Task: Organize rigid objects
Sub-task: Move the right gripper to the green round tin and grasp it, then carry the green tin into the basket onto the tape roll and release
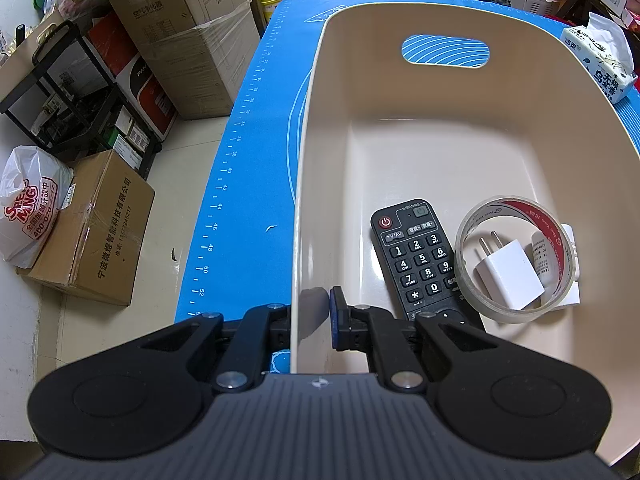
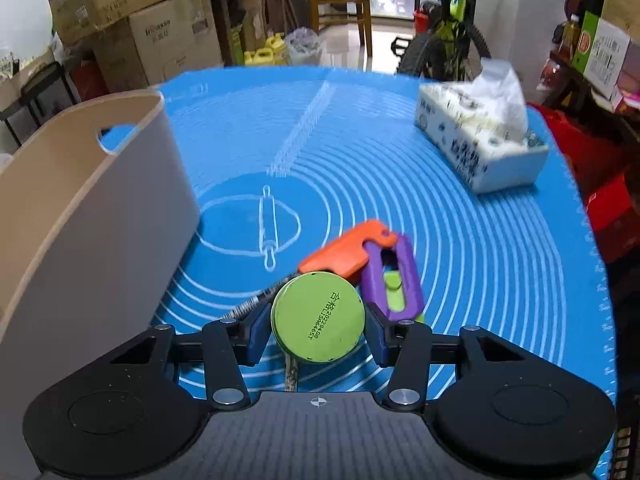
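While the blue mat (image 1: 248, 160) covers the counter, the big cream tub (image 1: 440, 152) sits near its left edge. Inside the tub, near the close wall, lie a black remote (image 1: 416, 256), a clear tape roll (image 1: 516, 260) and a white plug (image 1: 508, 276). The plug lies inside the ring of the tape roll, and the remote lies just beside the roll.

The left gripper (image 1: 310, 312) has its fingers pressed tight on the tub's left wall, one finger inside and one outside.

Only the right view shows what is outside the tub: a tissue box (image 2: 480, 140) near the far right corner, an orange and purple toy (image 2: 372, 264), and a round green tin (image 2: 318, 318). The right gripper (image 2: 318, 330) has its fingers on both sides of the tin, pinching it. The tin is just beside the toy and hides a little of it.
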The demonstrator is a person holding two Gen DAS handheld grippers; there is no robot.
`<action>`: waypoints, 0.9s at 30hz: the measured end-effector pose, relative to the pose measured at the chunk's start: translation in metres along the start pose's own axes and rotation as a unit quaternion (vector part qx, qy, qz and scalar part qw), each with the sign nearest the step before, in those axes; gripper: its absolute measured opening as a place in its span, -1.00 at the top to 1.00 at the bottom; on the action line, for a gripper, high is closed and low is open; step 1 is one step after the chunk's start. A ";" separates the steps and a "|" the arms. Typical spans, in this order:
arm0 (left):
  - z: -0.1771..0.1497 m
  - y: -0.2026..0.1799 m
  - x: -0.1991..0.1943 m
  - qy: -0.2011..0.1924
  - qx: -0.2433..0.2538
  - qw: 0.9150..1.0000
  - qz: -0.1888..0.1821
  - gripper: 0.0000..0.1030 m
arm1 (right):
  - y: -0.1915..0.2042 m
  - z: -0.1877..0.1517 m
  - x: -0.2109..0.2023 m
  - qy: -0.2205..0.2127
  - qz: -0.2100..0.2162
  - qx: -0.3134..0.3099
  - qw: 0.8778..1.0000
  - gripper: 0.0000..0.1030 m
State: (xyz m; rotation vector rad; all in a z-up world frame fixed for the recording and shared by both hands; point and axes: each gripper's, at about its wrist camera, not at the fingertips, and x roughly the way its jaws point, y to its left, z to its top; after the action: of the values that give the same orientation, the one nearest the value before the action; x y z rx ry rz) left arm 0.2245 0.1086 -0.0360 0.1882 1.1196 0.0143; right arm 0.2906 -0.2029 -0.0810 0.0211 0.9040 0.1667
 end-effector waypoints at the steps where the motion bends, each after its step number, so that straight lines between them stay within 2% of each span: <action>1: 0.000 0.000 0.000 0.000 0.000 1.000 0.000 0.76 | 0.001 0.003 -0.006 -0.007 -0.001 -0.001 1.000 -0.06; 9: 0.000 0.000 0.000 0.000 0.000 1.000 0.000 0.76 | 0.021 0.032 -0.050 -0.068 0.017 -0.006 0.998 -0.06; 16: 0.000 0.000 0.000 0.000 0.000 1.000 0.000 0.76 | 0.068 0.048 -0.077 -0.113 0.047 -0.040 0.992 -0.06; 20: 0.000 0.000 0.000 0.000 0.000 1.000 0.000 0.76 | 0.101 0.051 -0.081 -0.110 0.070 -0.071 0.989 -0.06; 27: 0.000 -0.001 0.000 0.000 0.001 1.000 0.001 0.76 | 0.157 0.043 -0.064 -0.067 0.094 -0.140 0.983 -0.06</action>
State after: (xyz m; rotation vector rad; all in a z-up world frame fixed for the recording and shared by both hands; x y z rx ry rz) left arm 0.2247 0.1077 -0.0360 0.1904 1.1191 0.0144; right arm 0.2642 -0.0553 0.0099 -0.1416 0.7372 0.4629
